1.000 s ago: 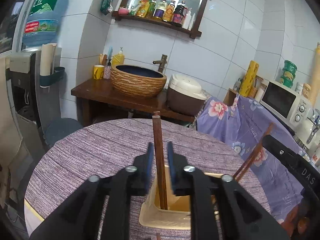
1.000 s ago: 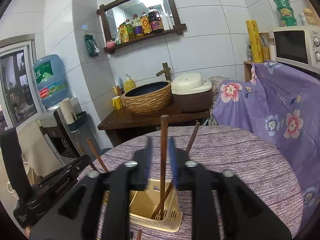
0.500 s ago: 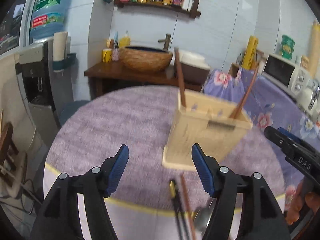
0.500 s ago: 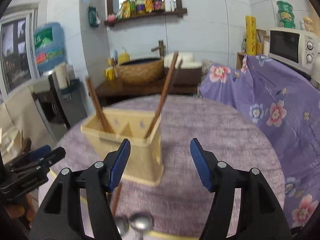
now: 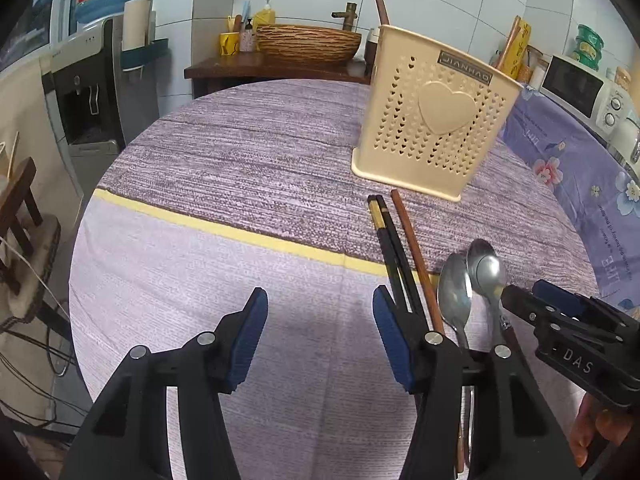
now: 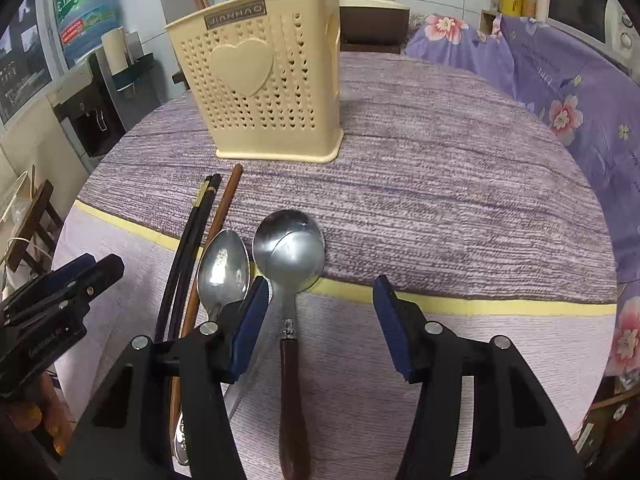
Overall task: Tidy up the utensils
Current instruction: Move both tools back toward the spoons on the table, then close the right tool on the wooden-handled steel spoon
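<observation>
So both grippers had just dropped a brown chopstick each into the cream holder (image 6: 264,76) and come down low over the table (image 5: 240,184). The left gripper (image 5: 320,332) and right gripper (image 6: 320,320) had fingers open, closing in a bit, with nothing gripped. The wooden-handled spoon (image 6: 290,264) lay between the right fingers; steel spoon (image 6: 222,268), black chopsticks (image 5: 390,236) and one brown chopstick (image 5: 412,240) were left to pick up.

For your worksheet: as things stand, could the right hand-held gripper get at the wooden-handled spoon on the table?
Probably yes. The right hand-held gripper is open with the wooden-handled spoon lying between its fingers, nothing on top; the smaller spoon lies close beside it.
</observation>
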Demonstrator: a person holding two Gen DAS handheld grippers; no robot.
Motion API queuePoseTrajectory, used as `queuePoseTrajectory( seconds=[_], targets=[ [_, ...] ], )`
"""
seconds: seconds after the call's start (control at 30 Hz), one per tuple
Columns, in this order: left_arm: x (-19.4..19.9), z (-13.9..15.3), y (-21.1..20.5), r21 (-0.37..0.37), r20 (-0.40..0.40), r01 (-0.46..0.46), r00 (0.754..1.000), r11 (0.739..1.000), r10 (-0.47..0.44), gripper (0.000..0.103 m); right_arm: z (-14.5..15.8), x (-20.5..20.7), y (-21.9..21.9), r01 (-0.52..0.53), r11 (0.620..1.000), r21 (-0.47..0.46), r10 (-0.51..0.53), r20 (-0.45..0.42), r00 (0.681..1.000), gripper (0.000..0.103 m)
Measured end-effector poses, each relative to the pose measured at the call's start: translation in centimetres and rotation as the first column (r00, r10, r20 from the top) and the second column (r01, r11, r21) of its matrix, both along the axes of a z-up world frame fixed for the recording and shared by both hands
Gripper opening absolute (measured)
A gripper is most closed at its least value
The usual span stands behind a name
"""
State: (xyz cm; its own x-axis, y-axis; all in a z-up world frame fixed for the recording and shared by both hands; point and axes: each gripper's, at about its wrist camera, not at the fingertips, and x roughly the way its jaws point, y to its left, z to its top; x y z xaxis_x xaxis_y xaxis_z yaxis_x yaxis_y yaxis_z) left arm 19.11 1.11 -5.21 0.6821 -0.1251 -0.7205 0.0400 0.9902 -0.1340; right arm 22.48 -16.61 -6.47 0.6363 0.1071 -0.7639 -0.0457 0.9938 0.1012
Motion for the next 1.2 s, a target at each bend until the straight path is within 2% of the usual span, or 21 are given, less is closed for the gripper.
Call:
queuePoseTrajectory(
  seconds=[0.37, 0.47, 0.53, 0.57, 0.67, 0.7, 0.83, 0.93, 1.2],
  targets=[
    [-0.5, -0.1, -0.2, 0.011, 0.001, 0.019, 1.000, 1.000, -0.019, 0.055, -1.3, 1.3, 2.0, -0.002, 0.998, -0.062, -0.001, -0.043, 0.999, 0.055],
    [-0.4, -0.2, 0.0, 0.003, -0.003, 0.017, 1.000, 1.000, -0.017, 0.055, -1.4, 1.5, 2.3, -0.009, 0.997, -0.082, 0.006, -0.038, 0.999, 0.051],
    [-0.4, -0.2, 0.0, 0.001, -0.006, 0.016, 1.000, 1.000, -0.016, 0.055, -1.4, 1.4, 2.5, -0.018, 0.996, -0.088, 0.015, -0.034, 0.999, 0.037],
    [-0.4, -0.2, 0.1, 0.000, -0.007, 0.017, 1.000, 1.000, -0.017, 0.055, -1.3, 1.4, 2.4, -0.022, 0.996, -0.085, 0.018, -0.037, 0.999, 0.034],
    [-0.4, -0.1, -0.1, 0.000, -0.007, 0.021, 1.000, 1.000, -0.021, 0.055, -1.3, 1.4, 2.4, -0.029, 0.996, -0.084, 0.026, -0.033, 0.999, 0.032],
    [-0.4, -0.1, -0.2, 0.001, -0.006, 0.024, 1.000, 1.000, -0.024, 0.055, -1.3, 1.4, 2.3, -0.029, 0.996, -0.080, 0.027, -0.032, 0.999, 0.032],
    [-0.4, -0.1, -0.7, 0.003, -0.008, 0.036, 0.999, 0.999, -0.036, 0.055, -0.9, 1.2, 1.6, -0.046, 0.999, -0.021, 0.045, -0.027, 0.999, 0.011],
    [-0.3, 0.0, -0.9, 0.000, -0.012, 0.042, 0.999, 0.999, -0.042, 0.055, -0.7, 1.2, 1.2, -0.056, 0.998, -0.017, 0.056, -0.026, 0.998, 0.009],
    [0.0, -0.3, -1.3, 0.006, -0.027, 0.054, 0.998, 0.999, -0.054, 0.055, 0.7, 0.6, -2.2, -0.077, 0.988, 0.134, 0.082, -0.030, 0.996, 0.005]
  ],
)
